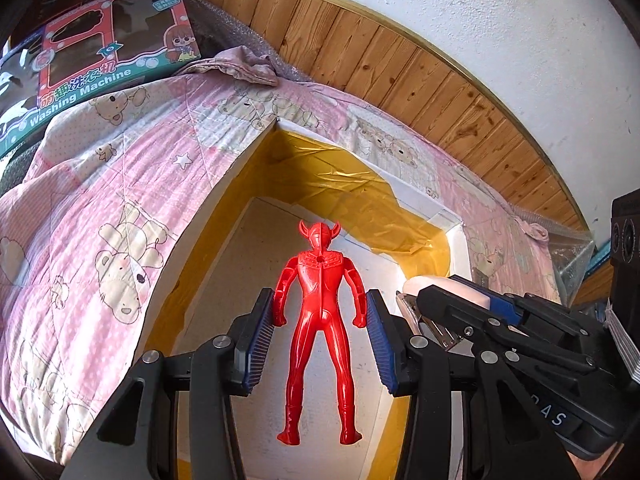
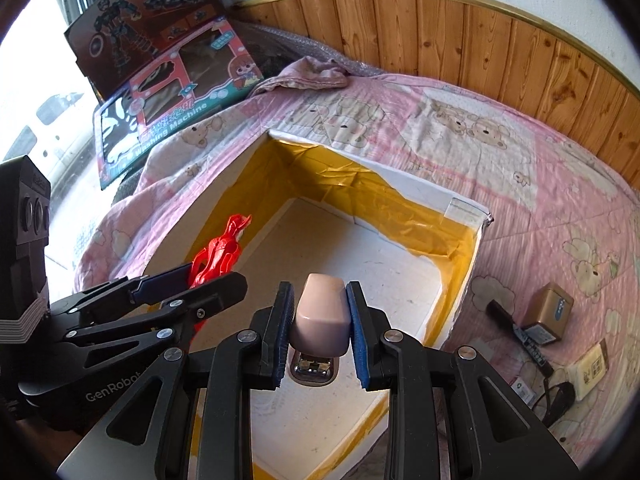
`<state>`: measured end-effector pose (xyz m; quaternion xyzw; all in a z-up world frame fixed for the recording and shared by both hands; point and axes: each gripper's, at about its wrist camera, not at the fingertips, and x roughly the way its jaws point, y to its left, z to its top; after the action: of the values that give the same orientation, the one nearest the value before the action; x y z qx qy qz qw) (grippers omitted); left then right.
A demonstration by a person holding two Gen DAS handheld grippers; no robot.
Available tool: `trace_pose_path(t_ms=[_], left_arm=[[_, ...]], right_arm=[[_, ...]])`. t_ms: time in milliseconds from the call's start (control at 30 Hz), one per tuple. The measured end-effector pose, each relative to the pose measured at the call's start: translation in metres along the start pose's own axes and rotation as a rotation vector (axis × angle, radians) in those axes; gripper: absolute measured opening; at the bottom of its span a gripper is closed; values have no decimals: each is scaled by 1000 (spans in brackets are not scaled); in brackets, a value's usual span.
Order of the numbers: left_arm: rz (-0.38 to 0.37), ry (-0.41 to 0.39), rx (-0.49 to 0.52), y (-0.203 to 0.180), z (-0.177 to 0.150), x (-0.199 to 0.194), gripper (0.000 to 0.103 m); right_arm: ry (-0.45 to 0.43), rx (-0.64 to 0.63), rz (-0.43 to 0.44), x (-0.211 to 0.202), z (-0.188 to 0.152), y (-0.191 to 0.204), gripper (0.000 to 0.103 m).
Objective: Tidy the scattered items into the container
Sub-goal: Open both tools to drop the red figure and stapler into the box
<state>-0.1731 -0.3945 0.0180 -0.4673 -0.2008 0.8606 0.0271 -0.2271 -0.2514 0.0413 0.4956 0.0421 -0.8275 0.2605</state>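
Progress looks partial: the left gripper (image 1: 320, 320) grips a red horned figure (image 1: 320, 312) and the right gripper (image 2: 318, 328) clamps a pink stapler (image 2: 320, 316), both above the bare-floored yellow-taped box (image 2: 460, 240), while a gold tin (image 2: 548, 312) and cards wait on the quilt (image 2: 540, 184) at four o'clock.

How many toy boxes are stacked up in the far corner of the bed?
2. The pink washing machine toy box leans at the bed's far left corner; a dark robot toy box stands right behind it. More may be hidden behind them.
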Motion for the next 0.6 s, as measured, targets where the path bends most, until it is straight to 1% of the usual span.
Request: trace_pose_path(t_ms=[167,200,233,300,333,367,467,533,600], left_arm=[[43,15,16,0,14,18,47],[51,25,29,-1,16,23,47],[66,37,46,-1,17,28,48],[123,58,77,-3,16,37,49],[147,68,73,-2,14,40,51],[156,77,66,0,12,40,51],[140,68,55,-3,6,27,51],[127,37,78,-13,5,9,51],[107,4,98,-23,3,-11,51]], right_arm=[[8,22,-19,18,8,-9,28],[5,24,-20,20,8,-10,30],[1,26,-23,22,8,-12,33],[-8,38,-24,22,6,-14,45],[-19,47,-10,19,4,-15,46],[-30,56,10,14,2,-15,46],[-73,75,63,-7,-5,-16,47],[-114,82,91,-27,-9,-14,47],[-163,82,93,-49,-16,-13,47]])
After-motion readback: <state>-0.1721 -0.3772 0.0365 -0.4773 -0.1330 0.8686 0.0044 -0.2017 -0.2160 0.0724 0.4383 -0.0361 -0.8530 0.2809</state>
